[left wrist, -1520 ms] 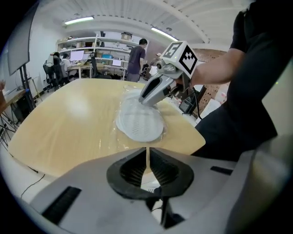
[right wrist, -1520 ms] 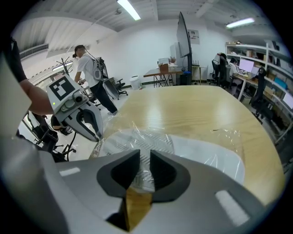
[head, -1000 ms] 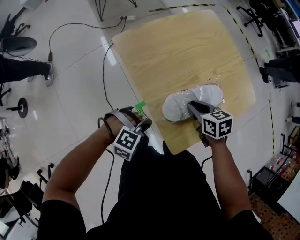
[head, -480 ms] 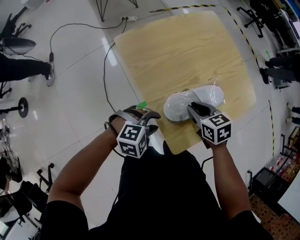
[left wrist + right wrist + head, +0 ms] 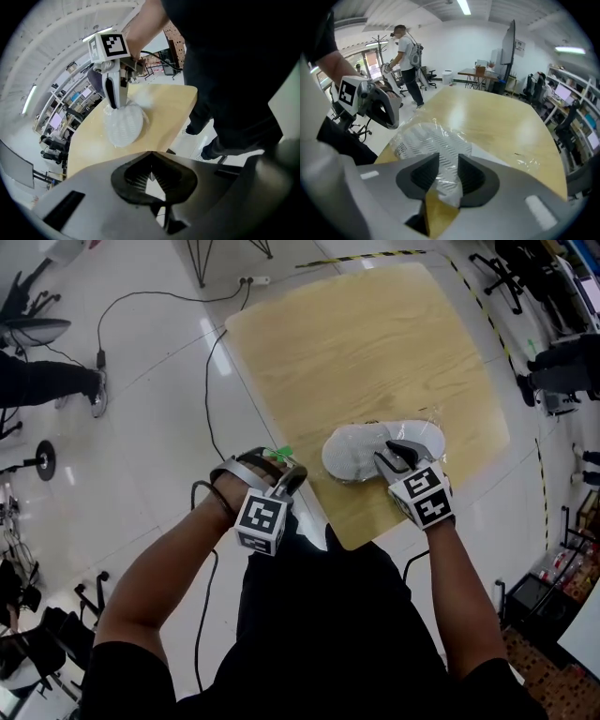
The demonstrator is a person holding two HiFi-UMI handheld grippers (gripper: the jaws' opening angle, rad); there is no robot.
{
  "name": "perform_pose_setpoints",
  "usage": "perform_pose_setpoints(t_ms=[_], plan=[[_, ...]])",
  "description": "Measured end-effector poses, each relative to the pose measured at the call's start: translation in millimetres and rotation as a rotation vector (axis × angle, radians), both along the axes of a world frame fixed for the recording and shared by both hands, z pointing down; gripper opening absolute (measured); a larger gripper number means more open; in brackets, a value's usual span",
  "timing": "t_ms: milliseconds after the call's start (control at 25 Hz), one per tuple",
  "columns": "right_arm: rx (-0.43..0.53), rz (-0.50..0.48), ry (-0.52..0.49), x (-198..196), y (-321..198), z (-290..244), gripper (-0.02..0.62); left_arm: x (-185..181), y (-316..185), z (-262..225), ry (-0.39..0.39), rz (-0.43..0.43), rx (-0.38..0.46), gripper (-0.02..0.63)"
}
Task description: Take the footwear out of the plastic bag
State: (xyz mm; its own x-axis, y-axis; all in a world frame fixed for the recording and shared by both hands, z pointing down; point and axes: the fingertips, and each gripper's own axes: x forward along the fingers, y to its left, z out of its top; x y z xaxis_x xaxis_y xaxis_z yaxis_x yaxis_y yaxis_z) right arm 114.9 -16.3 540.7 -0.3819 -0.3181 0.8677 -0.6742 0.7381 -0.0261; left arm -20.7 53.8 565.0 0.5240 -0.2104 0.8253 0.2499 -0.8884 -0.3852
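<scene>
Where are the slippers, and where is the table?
slippers [image 5: 352, 453], head view, on the rounded white end at the picture's left.
table [image 5: 375, 343], head view, on bare wood beyond the slippers.

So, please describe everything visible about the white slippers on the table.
The white slippers look soft, with a ridged sole pattern, wrapped in a clear crinkled plastic bag. They lie flat near the wooden table's near edge. One end sits between the right gripper's jaws, which have just been opening.
</scene>
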Motion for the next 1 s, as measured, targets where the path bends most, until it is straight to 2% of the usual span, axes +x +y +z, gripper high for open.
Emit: perform_pose_setpoints(t_ms=[160, 280, 400, 440, 480, 600, 680, 720, 800, 880, 920, 1000], plan=[[-0.100, 0.163, -0.043, 1, 14, -1, 0.121, -15, -32, 7, -0.027, -0.076, 0.030, 0.006], [-0.149, 0.212, -0.121, -6, 22, -12, 0.120, -27, -46, 12, -0.022, -0.171, -0.047, 0.010], [-0.079, 0.156, -0.136, -3, 19, -33, 0.121, -37, -49, 5, 0.050, -0.251, -0.196, 0.052], [-0.038, 0.122, -0.124, 0, 17, -39, 0.123, -41, -47, -1, 0.090, -0.273, -0.249, 0.095], [0.001, 0.084, -0.099, 5, 15, -42, 0.126, -44, -47, -8, 0.140, -0.305, -0.299, 0.104], [0.067, -0.041, 0.019, 25, 17, -37, 0.158, -48, -57, -36, 0.318, -0.452, -0.434, 0.075], [0.063, -0.098, 0.068, 31, 19, -26, 0.205, -42, -71, -57, 0.434, -0.542, -0.516, 0.051], [0.055, -0.113, 0.081, 32, 20, -21, 0.207, -36, -77, -65, 0.483, -0.574, -0.573, 0.049], [0.040, -0.126, 0.095, 28, 19, -13, 0.199, -16, -81, -77, 0.559, -0.619, -0.762, 0.048], [0.044, -0.132, 0.085, 21, 18, -13, 0.199, 5, -80, -78, 0.588, -0.662, -0.997, 0.081], [0.053, -0.135, 0.076, 17, 17, -16, 0.199, 13, -80, -75, 0.582, -0.689, -1.082, 0.133], [0.077, -0.141, 0.062, 11, 17, -23, 0.199, 19, -84, -65, 0.547, -0.746, -1.151, 0.168]])
